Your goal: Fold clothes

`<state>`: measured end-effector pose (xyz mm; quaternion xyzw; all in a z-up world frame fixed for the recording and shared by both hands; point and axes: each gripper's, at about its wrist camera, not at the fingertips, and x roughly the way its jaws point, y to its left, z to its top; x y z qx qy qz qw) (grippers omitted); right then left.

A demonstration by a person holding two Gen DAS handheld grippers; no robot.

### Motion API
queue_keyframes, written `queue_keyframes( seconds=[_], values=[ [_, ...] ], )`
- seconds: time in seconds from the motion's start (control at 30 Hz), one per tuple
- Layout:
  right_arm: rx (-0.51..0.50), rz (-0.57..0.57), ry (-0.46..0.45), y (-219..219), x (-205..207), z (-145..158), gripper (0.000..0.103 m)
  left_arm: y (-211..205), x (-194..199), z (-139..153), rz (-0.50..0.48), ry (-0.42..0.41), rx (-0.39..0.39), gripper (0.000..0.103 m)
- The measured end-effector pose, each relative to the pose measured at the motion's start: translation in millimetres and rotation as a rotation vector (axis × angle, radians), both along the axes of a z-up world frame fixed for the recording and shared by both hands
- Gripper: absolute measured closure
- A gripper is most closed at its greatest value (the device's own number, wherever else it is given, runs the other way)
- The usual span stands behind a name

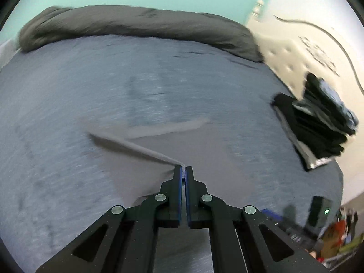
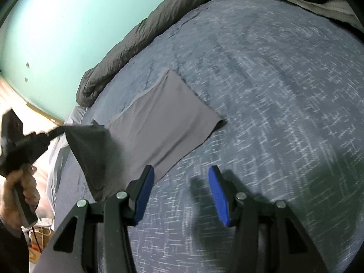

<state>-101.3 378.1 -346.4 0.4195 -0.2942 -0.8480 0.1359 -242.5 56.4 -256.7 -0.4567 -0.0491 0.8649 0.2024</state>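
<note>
- While the blue-grey woven bed cover (image 2: 261,86) lay broad beneath, the flat grey rectangular garment (image 2: 163,118) rested mid-bed.
- Its near corner hung lifted, pinched in the left gripper (image 1: 183,170), fingers closed.
- Folding well likely meant matching edges squarely.
- The right gripper (image 2: 182,193) hovered gaping, holding nothing.

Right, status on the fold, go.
Left claw shut on grey garment corner, lifting it. Right claw open, empty, over bed. Nothing in the way.

Surface: bed (image 2: 273,91) with a blue-grey mottled cover
Far edge: rolled dark grey duvet (image 1: 136,26)
Middle: grey garment (image 2: 163,118), partly flat
Right edge: stack of folded dark clothes (image 1: 318,122)
</note>
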Motion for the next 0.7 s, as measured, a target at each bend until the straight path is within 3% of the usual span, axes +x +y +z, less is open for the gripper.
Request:
queue_keyframes(
  seconds=[0.07,0.17,0.3,0.43,0.47,0.5,0.53,0.7],
  values=[
    [-0.006,-0.012,0.002,6.8,-0.4,0.9,0.053,40.2,-0.4,-8.2,-0.057,-0.032,0.006,0.101],
    [-0.016,-0.029,0.005,17.0,-0.9,2.1,0.053,96.0,-0.7,-45.7,-0.119,-0.118,-0.001,0.101],
    [-0.035,-0.058,0.006,32.9,-3.3,1.0,0.053,132.2,4.5,-94.6,-0.151,-0.212,-0.024,0.101],
    [-0.06,-0.06,-0.005,36.5,-14.2,-1.1,0.053,129.3,5.2,-106.5,-0.157,-0.239,-0.028,0.097],
    [-0.061,-0.055,-0.003,35.1,-17.5,-0.7,0.053,124.5,4.8,-104.1,-0.15,-0.23,-0.034,0.092],
    [-0.068,-0.047,0.001,32.4,-20.9,0.1,0.053,117.4,3.5,-99.8,-0.142,-0.216,-0.045,0.079],
    [-0.076,-0.039,0.006,29.6,-24.2,1.0,0.053,109.7,1.6,-95.1,-0.136,-0.201,-0.056,0.076],
    [-0.072,0.009,0.012,9.7,-40.7,2.7,0.053,71.2,-7.5,-72.0,-0.103,-0.127,-0.111,0.075]
  ],
)
